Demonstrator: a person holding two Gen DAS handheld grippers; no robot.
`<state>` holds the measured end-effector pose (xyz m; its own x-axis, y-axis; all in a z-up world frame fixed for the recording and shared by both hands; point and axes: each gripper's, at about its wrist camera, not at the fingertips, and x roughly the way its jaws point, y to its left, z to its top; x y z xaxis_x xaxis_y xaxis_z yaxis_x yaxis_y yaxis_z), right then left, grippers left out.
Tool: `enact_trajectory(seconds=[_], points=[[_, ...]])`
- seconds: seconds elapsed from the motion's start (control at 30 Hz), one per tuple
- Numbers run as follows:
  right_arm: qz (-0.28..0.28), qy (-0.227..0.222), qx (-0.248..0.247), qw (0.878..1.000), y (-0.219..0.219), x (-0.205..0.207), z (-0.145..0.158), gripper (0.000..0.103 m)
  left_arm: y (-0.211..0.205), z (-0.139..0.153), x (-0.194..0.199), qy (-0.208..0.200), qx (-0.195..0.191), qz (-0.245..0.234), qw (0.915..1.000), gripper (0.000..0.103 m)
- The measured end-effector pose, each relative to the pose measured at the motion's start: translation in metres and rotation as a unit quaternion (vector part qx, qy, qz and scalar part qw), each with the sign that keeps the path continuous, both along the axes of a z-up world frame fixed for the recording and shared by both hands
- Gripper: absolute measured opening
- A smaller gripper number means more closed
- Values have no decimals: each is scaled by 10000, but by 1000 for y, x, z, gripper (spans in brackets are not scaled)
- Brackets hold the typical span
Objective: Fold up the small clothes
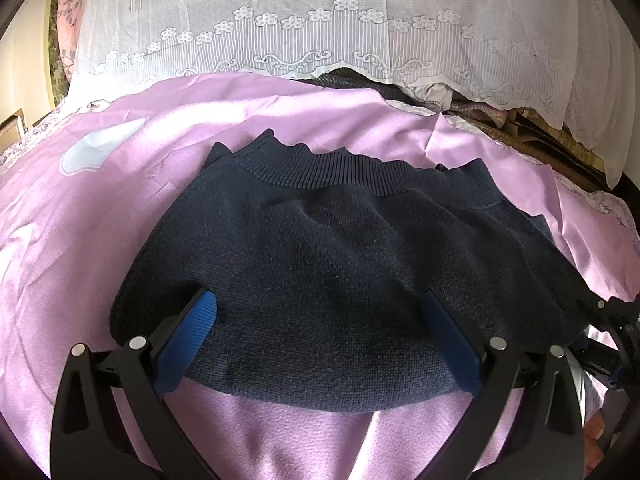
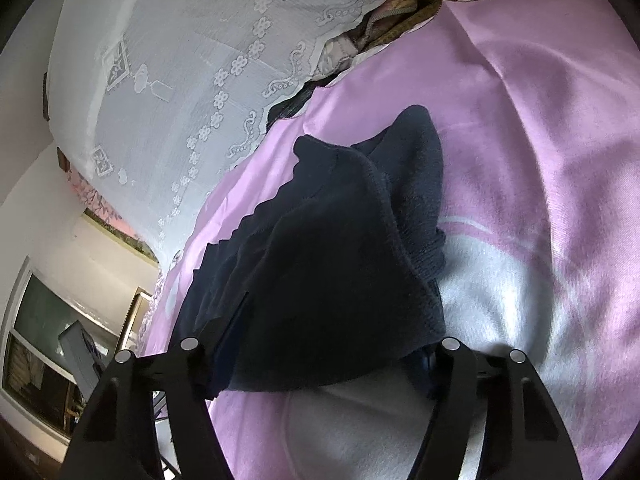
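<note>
On the bed: pink sheet (image 1: 100,240), lace cover (image 1: 320,20) behind
Sweater: navy knit sweater (image 1: 340,260) lying bunched mid-sheet
Left gripper (image 1: 320,312): wide open, pads on sweater's near edge
Right gripper (image 2: 320,344): sweater's draped between the fingers, can't tell if it's clamped

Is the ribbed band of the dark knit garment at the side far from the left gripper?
Yes, the ribbed band runs along the garment's far edge.
</note>
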<state>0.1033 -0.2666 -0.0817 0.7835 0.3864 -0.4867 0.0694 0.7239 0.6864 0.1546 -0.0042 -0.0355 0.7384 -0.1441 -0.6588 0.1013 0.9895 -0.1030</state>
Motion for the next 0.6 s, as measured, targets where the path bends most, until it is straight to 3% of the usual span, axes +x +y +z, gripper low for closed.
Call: enact_trajectory(seconds=[0.2, 0.27, 0.43, 0.53, 0.6], points=[[-93, -14, 51, 9999, -4, 6, -1, 69, 9, 3, 12, -41, -116, 173, 9998, 99], [-84, -24, 60, 9999, -5, 9, 0, 69, 7, -2, 22, 169, -4, 214, 9996, 99], [-105, -29, 56, 9999, -7, 17, 0, 67, -2, -4, 25, 187, 370, 242, 9988, 99], [-233, 6, 82, 9997, -9, 17, -3, 55, -5, -5, 26, 208, 529, 274, 9980, 99], [-366, 82, 271, 9989, -15, 17, -9, 29, -9, -5, 27, 198, 683, 300, 9970, 99]])
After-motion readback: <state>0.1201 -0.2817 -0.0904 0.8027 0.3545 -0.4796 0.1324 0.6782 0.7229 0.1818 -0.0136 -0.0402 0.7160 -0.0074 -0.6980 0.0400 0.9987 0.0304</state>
